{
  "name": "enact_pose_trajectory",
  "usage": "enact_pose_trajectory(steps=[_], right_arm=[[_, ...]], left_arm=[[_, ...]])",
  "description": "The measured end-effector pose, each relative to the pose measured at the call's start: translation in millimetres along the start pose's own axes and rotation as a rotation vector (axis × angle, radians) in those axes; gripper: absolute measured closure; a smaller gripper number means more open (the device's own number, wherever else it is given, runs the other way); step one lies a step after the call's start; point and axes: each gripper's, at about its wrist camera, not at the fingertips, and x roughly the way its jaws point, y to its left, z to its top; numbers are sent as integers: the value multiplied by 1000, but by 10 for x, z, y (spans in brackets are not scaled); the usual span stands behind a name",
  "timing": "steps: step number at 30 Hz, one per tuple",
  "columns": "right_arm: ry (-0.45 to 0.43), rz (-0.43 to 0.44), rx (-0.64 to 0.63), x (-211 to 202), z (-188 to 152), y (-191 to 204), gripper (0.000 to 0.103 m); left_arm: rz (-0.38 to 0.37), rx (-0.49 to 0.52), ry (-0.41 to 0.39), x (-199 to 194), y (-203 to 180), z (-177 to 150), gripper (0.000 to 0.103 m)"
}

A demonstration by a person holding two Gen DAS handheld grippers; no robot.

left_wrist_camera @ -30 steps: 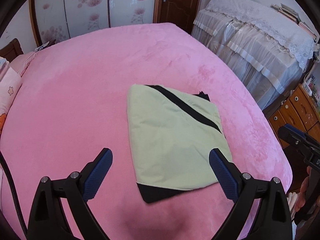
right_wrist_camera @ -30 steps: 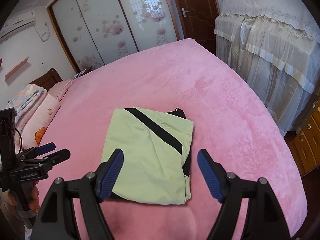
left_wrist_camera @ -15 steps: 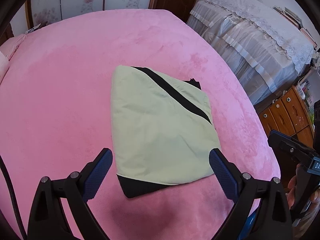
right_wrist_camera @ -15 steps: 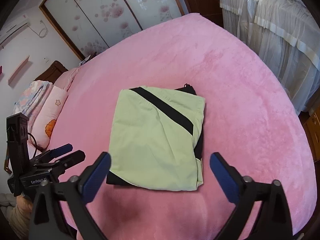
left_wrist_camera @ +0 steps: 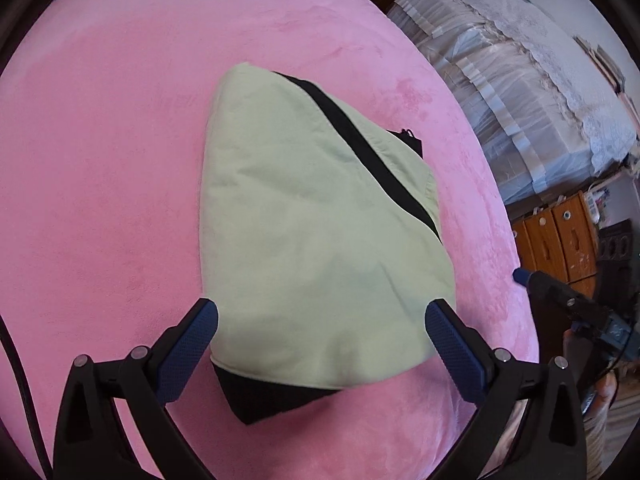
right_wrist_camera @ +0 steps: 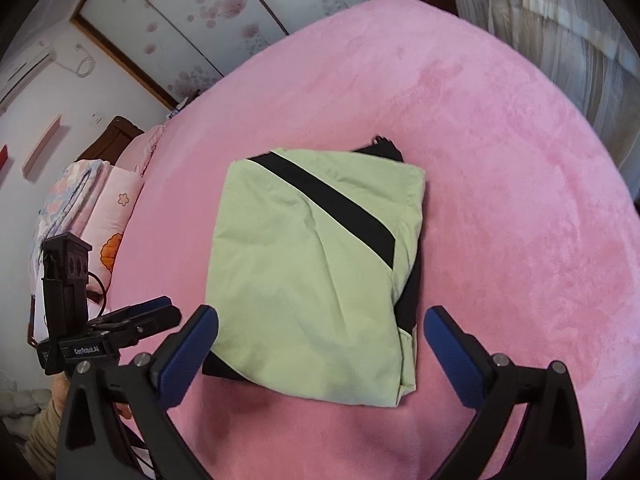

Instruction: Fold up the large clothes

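Only in the right wrist view: pillows point(right_wrist_camera: 116, 216) at far left, wardrobe doors point(right_wrist_camera: 208, 12) behind. Only in the left wrist view: wooden drawers point(left_wrist_camera: 560, 236) at right. Folded on the pink bed point(left_wrist_camera: 100, 160), a pale green garment point(left_wrist_camera: 312, 240) with a diagonal black stripe, black layer peeking underneath, long axis running away from the cameras. Left gripper point(left_wrist_camera: 320, 316) opening wide, pinching nothing; right gripper point(right_wrist_camera: 318, 320) spread wide, pinching nothing.

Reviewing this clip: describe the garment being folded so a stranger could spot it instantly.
A pink bed fills the room's middle. On its near half lies the folded garment, a pale green square. A black diagonal stripe and black fabric peeking from underneath set it apart from the pillows.
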Motion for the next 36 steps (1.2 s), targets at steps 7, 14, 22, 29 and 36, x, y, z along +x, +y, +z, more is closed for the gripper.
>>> enact_pose_trajectory(steps=[7,14,22,29,36], right_arm=[[140,43,85,570,98,-367,0],[196,92,138,978,134,-633,0],[196,211,91,1201,103,-726,6],[221,279,69,1412,148,-668,38],[193,296,77,1529,200,-675,45]], left_arm=[[-34,-27,8,307,313,152,0],[-91,-31,83,692,525,222,0],[-151,-37,99,990,648,231,1],[-192,-20,90,1203,586,265,1],[-198,-23,68,1376,577,303,1]])
